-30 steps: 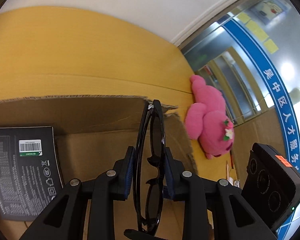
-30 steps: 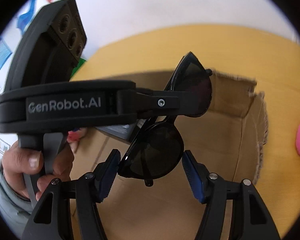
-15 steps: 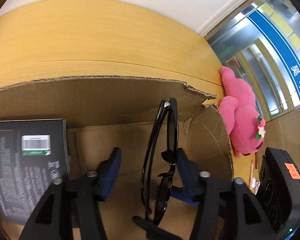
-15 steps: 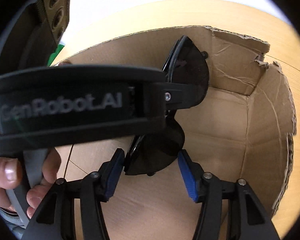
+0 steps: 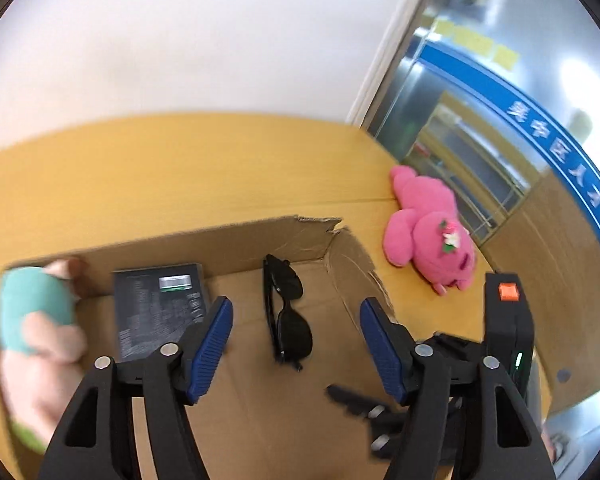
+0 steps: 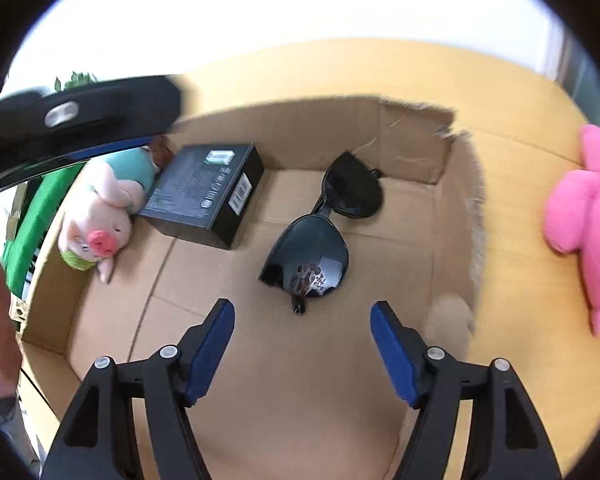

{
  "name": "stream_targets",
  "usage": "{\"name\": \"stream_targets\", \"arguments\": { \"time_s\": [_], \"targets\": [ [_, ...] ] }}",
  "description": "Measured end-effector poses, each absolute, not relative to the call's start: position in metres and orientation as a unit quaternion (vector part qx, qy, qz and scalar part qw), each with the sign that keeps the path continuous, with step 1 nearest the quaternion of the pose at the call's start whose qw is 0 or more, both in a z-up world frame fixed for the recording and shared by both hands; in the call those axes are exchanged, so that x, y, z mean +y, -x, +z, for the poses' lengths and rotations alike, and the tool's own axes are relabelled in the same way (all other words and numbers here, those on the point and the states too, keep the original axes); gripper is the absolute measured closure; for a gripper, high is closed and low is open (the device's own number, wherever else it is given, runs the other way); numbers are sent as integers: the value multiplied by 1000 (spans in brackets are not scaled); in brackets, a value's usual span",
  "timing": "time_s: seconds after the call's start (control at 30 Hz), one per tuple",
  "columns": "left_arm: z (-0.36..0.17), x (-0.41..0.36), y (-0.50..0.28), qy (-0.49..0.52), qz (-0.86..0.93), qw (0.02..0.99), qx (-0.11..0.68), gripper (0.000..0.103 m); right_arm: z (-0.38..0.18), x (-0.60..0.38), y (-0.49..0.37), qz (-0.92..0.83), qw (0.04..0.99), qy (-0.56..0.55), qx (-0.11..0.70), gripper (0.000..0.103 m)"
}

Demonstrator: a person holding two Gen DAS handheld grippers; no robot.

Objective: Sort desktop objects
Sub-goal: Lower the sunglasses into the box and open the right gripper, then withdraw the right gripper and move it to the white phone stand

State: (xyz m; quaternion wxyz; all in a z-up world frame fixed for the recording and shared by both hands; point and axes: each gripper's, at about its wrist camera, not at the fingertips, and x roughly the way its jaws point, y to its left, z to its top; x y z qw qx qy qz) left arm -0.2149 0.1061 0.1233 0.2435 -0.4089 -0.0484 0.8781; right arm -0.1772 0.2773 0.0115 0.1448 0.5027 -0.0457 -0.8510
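Now both grippers, left (image 5: 296, 344) and right (image 6: 302, 346), gape empty above boxed sunglasses (image 6: 320, 236); judging next target: pink plush (image 5: 430, 236) outside the cardboard box (image 6: 412, 136).

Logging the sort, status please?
Left gripper open, right gripper open. Black sunglasses lying in the cardboard box. Pink plush toy still outside on table.

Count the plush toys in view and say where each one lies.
2. The pig plush lies inside the cardboard box, beside the black box. The pink plush lies on the table outside the box. Others may be hidden.
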Motion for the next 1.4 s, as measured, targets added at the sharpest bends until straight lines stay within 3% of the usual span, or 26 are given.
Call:
{"name": "stream_targets", "arguments": {
  "time_s": [0.13, 0.2, 0.27, 0.67, 1.4],
  "targets": [
    [152, 85, 139, 345, 911, 224, -16, 18, 43, 302, 122, -881, 131, -452, -50, 29],
    [159, 76, 103, 317, 924, 215, -5, 5, 55, 283, 102, -900, 115, -419, -37, 24],
    [165, 71, 69, 286, 937, 201, 4, 1, 79, 259, 75, -916, 108, -386, -27, 24],
    [175, 34, -45, 232, 955, 187, -15, 1, 135, 220, -35, -945, 99, -313, 12, 23],
    [146, 39, -63, 272, 942, 193, -29, 0, 118, 225, -63, -943, 95, -319, -11, 23]
  ]
}}
